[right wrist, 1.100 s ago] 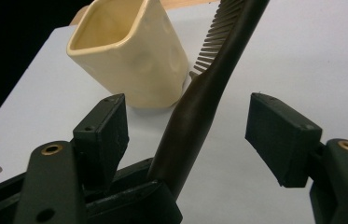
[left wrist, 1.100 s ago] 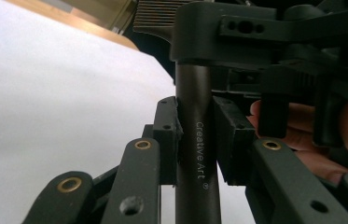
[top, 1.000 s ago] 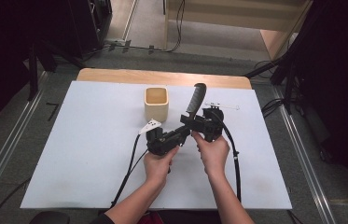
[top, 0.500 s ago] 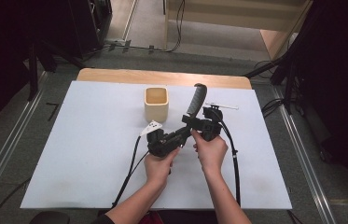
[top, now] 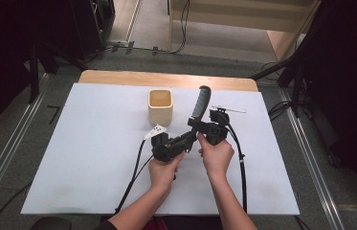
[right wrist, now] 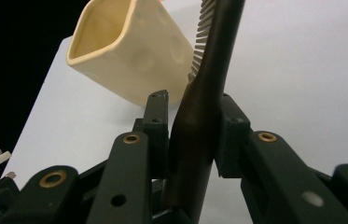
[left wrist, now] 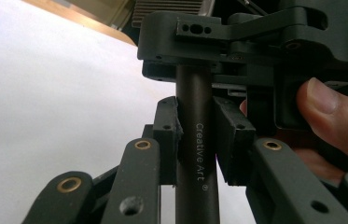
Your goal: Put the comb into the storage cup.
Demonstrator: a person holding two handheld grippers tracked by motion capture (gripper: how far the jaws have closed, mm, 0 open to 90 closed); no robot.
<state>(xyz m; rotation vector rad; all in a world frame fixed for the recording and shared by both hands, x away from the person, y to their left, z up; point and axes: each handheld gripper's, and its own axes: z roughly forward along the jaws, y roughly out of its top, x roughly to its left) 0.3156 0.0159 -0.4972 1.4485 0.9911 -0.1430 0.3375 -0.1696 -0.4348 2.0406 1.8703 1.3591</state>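
A white, matte sheet (top: 85, 158) covers the table, and a strip of pale wood (top: 118, 78) shows at the far edge. Left of centre, towards the far side, stands a cream cup (top: 160, 106), squarish with rounded corners and a glazed, dimpled wall; in the right gripper view it (right wrist: 129, 51) looks tilted, because that camera is turned.

Just near of the cup, the left gripper (top: 191, 135) reaches to the right. Its black jaws stand partly closed, and their pads press on both sides of the brush's handle. In the left gripper view the handle (left wrist: 195, 140) is a smooth, dark brown, round shaft bearing the pale lettering "Creative Art".

The brush (top: 199, 106) rises from between the two grippers and leans towards the far right, above the table and just right of the cup. Its upper part is dark and slightly curved. In the right gripper view it (right wrist: 206, 93) widens from the round shaft into a flatter, glossy neck, with a row of fine pale bristles along the edge facing the cup.

The right gripper (top: 196, 128) sits beside the left one. Its jaws have just been closing, with the brush's neck between them, and now both pads clamp it.

Farther right, near the far edge, a thin white stick (top: 228, 109) lies flat.
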